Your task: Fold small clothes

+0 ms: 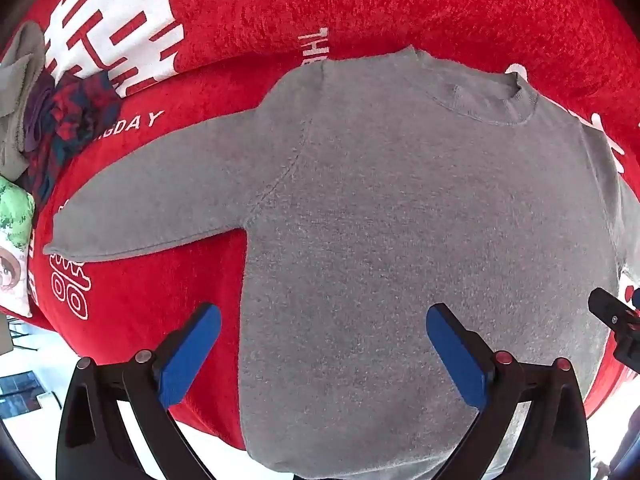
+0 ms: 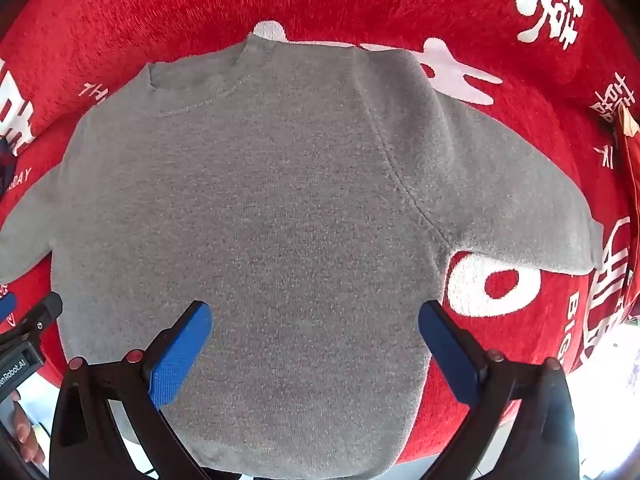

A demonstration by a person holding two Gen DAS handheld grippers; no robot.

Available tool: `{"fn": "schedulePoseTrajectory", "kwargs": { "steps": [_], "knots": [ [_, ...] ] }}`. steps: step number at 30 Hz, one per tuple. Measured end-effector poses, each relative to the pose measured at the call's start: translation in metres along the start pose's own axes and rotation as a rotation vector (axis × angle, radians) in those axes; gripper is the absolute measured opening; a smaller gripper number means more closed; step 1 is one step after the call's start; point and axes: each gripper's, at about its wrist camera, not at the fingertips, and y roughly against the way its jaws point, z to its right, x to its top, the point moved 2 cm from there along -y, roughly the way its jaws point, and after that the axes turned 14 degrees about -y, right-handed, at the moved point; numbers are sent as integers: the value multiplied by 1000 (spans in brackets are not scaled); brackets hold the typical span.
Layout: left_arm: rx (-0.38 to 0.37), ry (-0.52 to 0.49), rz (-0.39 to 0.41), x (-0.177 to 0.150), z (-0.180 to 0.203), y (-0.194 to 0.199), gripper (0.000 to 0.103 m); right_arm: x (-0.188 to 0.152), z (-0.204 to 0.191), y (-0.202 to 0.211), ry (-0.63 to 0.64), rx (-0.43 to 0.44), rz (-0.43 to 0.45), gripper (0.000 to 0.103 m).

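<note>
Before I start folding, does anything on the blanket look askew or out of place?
The gray sweater lies flat, both sleeves spread, nothing twisted. The one untidy spot is a crumpled heap of clothes at the far left edge of the red blanket, clear of the sweater. Both grippers hover with jaws open.

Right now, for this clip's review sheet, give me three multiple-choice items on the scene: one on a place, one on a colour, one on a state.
1. Where does the grey sweater lie?
A. on the red blanket
B. on a bare wooden floor
C. hung on a rack

2. What colour are the left gripper pads?
A. yellow
B. blue
C. white

3. How are the sweater's sleeves?
A. folded over the chest
B. rolled up to the shoulders
C. spread out to both sides

Key: 1 A, red cloth with white print shows all round it; 2 B, both pads show blue; 3 C, one sleeve reaches out in the left view, the other in the right view.
</note>
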Motion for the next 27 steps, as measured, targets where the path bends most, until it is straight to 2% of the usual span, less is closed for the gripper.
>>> {"fn": "schedulePoseTrajectory", "kwargs": {
  "steps": [15, 19, 27],
  "knots": [
    [7, 2, 5, 9, 7, 7, 103, -1, 0, -1, 5, -8, 8, 103],
    [-10, -10, 7, -3, 4, 7, 103, -2, 1, -1, 0, -10, 7, 103],
    [18, -4, 40, -6, 4, 9, 103, -7, 2, -5, -3, -6, -5, 103]
  ]
}}
